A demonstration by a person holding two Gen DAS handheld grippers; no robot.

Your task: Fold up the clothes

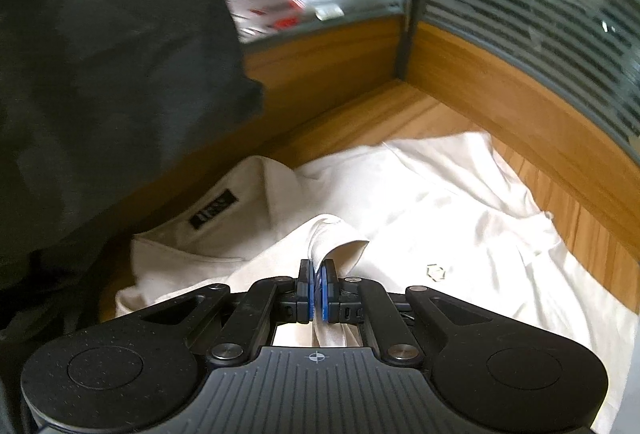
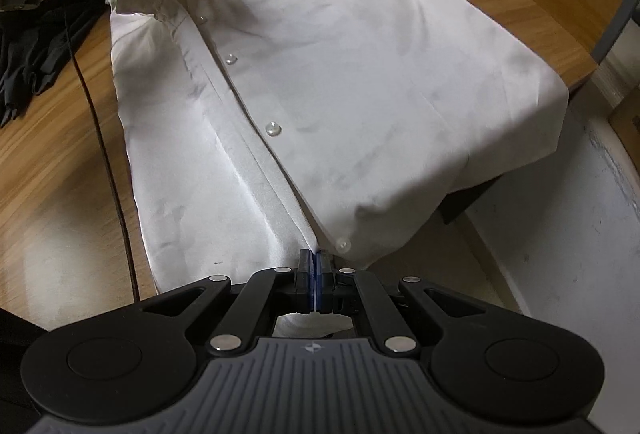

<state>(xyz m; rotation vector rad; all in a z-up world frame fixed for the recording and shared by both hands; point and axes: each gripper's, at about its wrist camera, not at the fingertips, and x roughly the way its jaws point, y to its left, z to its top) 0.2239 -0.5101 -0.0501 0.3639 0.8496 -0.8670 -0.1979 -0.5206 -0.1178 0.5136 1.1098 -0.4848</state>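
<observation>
White shirt hem overhanging table edge, jaws pinching placket

My right gripper is pinching the shirt hem at its buttoned placket; the shirt is lying across the table, one side overhanging the edge.

You can read almost nothing here. The small black neck label inside the collar of the white button-up cotton shirt carries pale lettering, too blurred to make out, perhaps four characters. On the shirt's chest you see a small embroidered hexagonal emblem, without legible letters.
</observation>
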